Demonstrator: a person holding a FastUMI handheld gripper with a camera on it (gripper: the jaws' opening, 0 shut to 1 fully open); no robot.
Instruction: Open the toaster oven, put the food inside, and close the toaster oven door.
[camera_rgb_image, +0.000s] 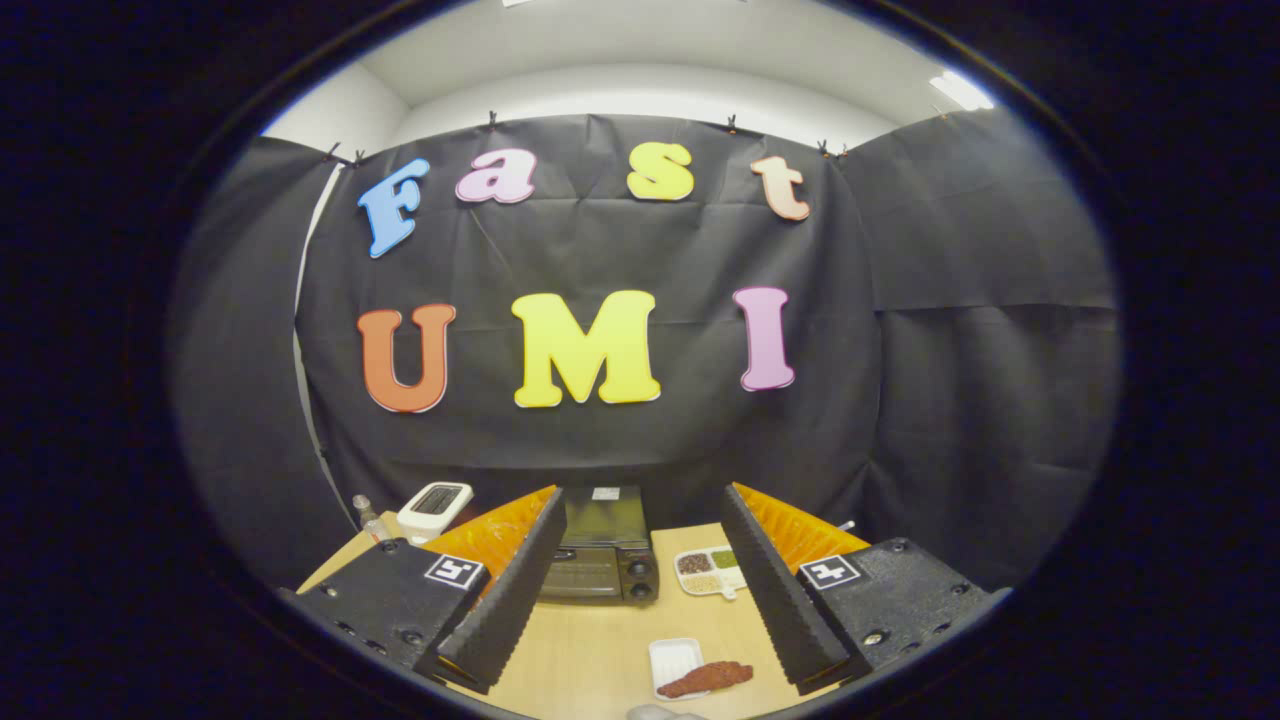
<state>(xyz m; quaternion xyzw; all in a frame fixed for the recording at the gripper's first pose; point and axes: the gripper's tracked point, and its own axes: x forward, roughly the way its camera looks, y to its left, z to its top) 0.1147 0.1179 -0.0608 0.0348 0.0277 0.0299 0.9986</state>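
A black toaster oven (600, 560) stands at the far side of the wooden table (590, 650), its door shut. A brown piece of food (708, 678) lies on the table beside a small white tray (675, 662), closer to me than the oven. My gripper (640, 670) hangs above the near part of the table, open wide, with nothing between its fingers. The oven sits beyond the fingers, seen in the gap between them. The food lies just inside the right finger (775, 590).
A white divided dish (712, 572) with brown and green contents sits right of the oven. A white toaster (434, 508) and a small clear bottle (366, 514) stand at the table's far left. Black cloth walls close in the booth behind the table.
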